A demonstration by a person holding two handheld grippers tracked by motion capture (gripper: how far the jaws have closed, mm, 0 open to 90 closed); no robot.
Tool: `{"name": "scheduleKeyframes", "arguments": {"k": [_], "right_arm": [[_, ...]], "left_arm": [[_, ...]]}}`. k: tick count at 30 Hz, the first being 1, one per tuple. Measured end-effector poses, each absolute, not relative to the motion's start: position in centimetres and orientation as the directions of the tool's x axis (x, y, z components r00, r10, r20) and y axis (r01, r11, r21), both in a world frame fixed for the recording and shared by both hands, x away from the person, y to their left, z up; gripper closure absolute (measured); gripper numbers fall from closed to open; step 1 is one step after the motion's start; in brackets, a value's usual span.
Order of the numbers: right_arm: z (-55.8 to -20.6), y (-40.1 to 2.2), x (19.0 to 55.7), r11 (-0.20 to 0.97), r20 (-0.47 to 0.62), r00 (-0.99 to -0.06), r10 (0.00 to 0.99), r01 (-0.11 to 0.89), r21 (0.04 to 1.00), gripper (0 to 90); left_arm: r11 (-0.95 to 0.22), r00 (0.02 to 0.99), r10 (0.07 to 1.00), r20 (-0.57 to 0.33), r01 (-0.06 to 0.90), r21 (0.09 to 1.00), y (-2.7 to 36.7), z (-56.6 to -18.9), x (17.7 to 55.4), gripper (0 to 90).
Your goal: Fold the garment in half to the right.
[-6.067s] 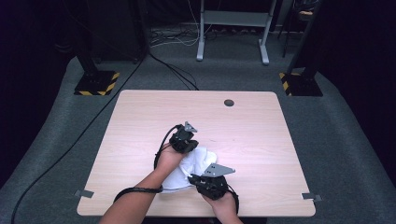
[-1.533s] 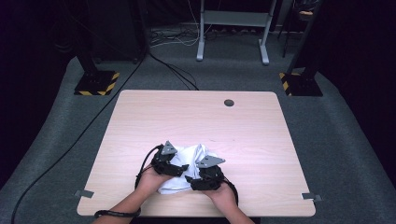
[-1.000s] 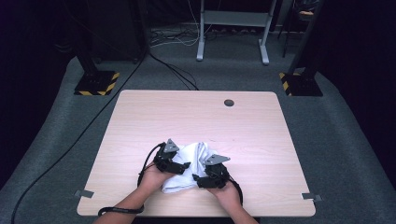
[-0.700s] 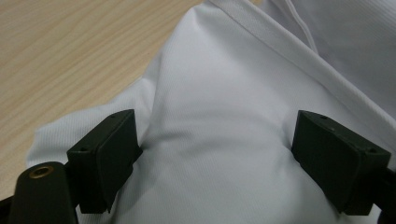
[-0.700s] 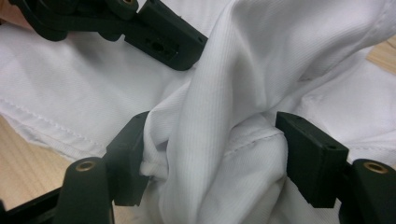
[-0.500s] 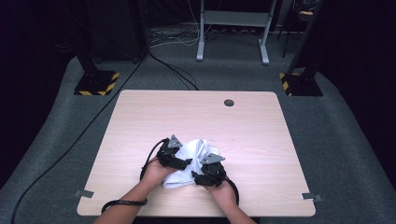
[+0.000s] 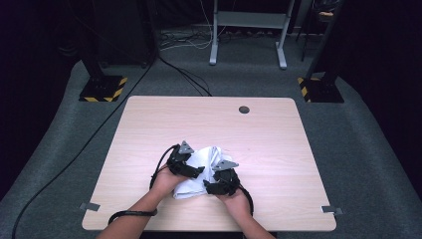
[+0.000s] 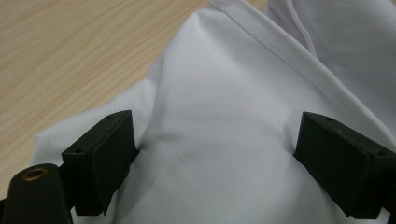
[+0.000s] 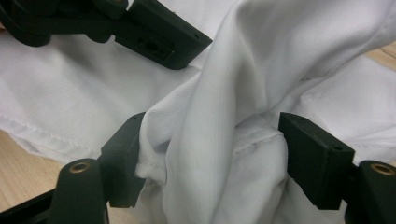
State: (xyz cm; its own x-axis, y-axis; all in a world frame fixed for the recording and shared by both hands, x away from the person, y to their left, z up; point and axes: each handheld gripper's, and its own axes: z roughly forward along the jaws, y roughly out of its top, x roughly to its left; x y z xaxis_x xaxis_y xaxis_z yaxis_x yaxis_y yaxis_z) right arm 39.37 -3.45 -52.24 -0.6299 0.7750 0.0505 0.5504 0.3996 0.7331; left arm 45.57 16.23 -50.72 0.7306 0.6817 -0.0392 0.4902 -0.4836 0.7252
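Observation:
A crumpled white cloth [image 7: 205, 155] lies on the front middle of the wooden table [image 7: 278, 149]. My left gripper [image 7: 199, 172] reaches into it from the left, and my right gripper [image 7: 207, 188] from the front right, close beside each other. In the left gripper view a smooth swell of cloth [image 8: 224, 93] fills the gripper [image 8: 217, 158], and both pads touch it. In the right gripper view a twisted bunch of cloth [image 9: 289, 56] sits in my right gripper [image 9: 210, 154], touching both pads; its jaws have just been opening a little. A finger of the left gripper [image 9: 159, 42] lies just beyond.
A dark round hole [image 7: 244, 109] sits near the table's far edge. Tape marks [image 7: 89, 206] sit at the front corners. Stands with yellow-black bases [image 7: 102, 88] and cables stand on the grey floor behind. The wood around the cloth is bare.
Since six seconds ago my left gripper has come nearer the front, and the cloth is bunched between the two grippers. Over the last second both hands have hardly moved.

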Motion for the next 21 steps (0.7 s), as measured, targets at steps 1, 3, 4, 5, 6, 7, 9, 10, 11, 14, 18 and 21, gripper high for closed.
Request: {"name": "scheduleKeyframes", "arguments": {"k": [1, 3, 4, 5, 6, 7, 9, 10, 11, 14, 18, 21], "right_arm": [[-52.1, -3.5, 39.4, 0.393, 0.061, -0.628, 0.775, 0.556, 0.733, 25.7], [-51.6, -3.8, 39.5, 0.381, 0.074, -0.627, 0.776, 0.559, 0.737, 23.7], [-51.2, -3.9, 39.4, 0.375, 0.080, -0.627, 0.775, 0.558, 0.741, 23.5], [-50.9, -4.1, 39.3, 0.371, 0.080, -0.630, 0.772, 0.550, 0.748, 23.4], [-50.5, -4.3, 39.2, 0.367, 0.078, -0.632, 0.771, 0.542, 0.756, 23.2], [-50.2, -4.6, 39.1, 0.361, 0.078, -0.632, 0.771, 0.536, 0.763, 23.0], [-49.6, -5.1, 38.9, 0.350, 0.085, -0.632, 0.770, 0.530, 0.772, 22.1], [-49.3, -5.3, 38.8, 0.345, 0.087, -0.632, 0.770, 0.527, 0.777, 21.8], [-49.1, -5.5, 38.8, 0.340, 0.088, -0.630, 0.772, 0.526, 0.780, 21.2], [-48.4, -6.0, 38.6, 0.331, 0.090, -0.629, 0.772, 0.519, 0.789, 20.6], [-47.7, -7.0, 38.3, 0.323, 0.080, -0.624, 0.778, 0.506, 0.800, 19.6], [-47.5, -8.1, 37.9, 0.320, 0.079, -0.624, 0.778, 0.501, 0.804, 19.0]], "left_arm": [[-0.481, 0.728, 0.685, -0.044, 0.496, 0.723, 16.3, -50.5, 45.6, 11.8], [-0.473, 0.720, 0.691, -0.055, 0.509, 0.719, 16.5, -49.9, 45.6, 10.8], [-0.471, 0.719, 0.693, -0.054, 0.508, 0.721, 16.6, -49.6, 45.5, 10.3], [-0.472, 0.721, 0.691, -0.049, 0.502, 0.725, 16.8, -49.3, 45.4, 10.0], [-0.475, 0.724, 0.688, -0.040, 0.492, 0.730, 17.0, -49.0, 45.3, 10.1], [-0.481, 0.727, 0.686, -0.029, 0.483, 0.731, 17.1, -48.7, 45.1, 10.1], [-0.485, 0.730, 0.683, -0.019, 0.472, 0.736, 17.5, -48.2, 44.9, 10.1], [-0.486, 0.733, 0.680, -0.018, 0.469, 0.737, 17.7, -48.0, 44.8, 10.1], [-0.488, 0.734, 0.679, -0.014, 0.465, 0.738, 17.9, -47.8, 44.7, 10.2], [-0.497, 0.738, 0.675, -0.006, 0.460, 0.736, 18.1, -47.4, 44.4, 10.3], [-0.497, 0.750, 0.662, -0.003, 0.441, 0.748, 18.5, -46.9, 43.7, 10.2], [-0.497, 0.753, 0.658, 0.000, 0.434, 0.752, 19.1, -47.0, 43.1, 10.2]]}}
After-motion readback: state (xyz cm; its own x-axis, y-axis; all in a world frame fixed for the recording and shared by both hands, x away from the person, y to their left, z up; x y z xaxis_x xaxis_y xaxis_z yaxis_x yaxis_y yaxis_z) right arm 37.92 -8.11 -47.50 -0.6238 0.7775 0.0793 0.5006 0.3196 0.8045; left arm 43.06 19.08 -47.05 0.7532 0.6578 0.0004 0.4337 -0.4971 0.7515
